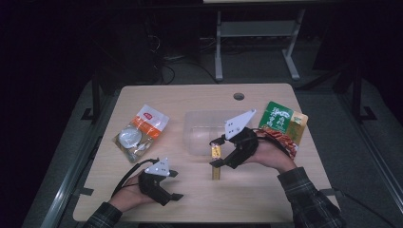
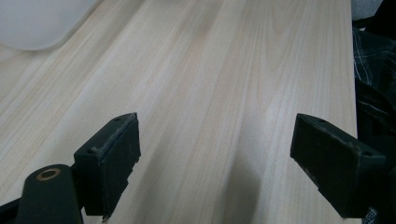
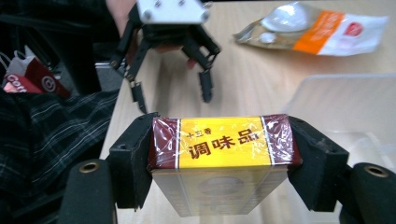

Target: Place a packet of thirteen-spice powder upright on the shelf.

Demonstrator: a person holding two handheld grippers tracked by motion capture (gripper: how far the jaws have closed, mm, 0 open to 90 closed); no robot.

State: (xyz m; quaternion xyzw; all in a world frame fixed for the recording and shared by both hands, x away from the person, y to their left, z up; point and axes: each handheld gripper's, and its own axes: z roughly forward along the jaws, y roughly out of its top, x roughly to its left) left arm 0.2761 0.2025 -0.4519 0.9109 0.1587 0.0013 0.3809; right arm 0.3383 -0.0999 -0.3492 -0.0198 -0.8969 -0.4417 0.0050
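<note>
The right tongs are clamped on a yellow and maroon box, one jaw against each end. In the high view the box stands on end on the bench, just in front of the clear tub. The left tongs gape wide over bare wood, well to the tub's near left. A clear and orange packet lies left of the tub; a green and red bag lies to its right, behind the right hand.
</note>
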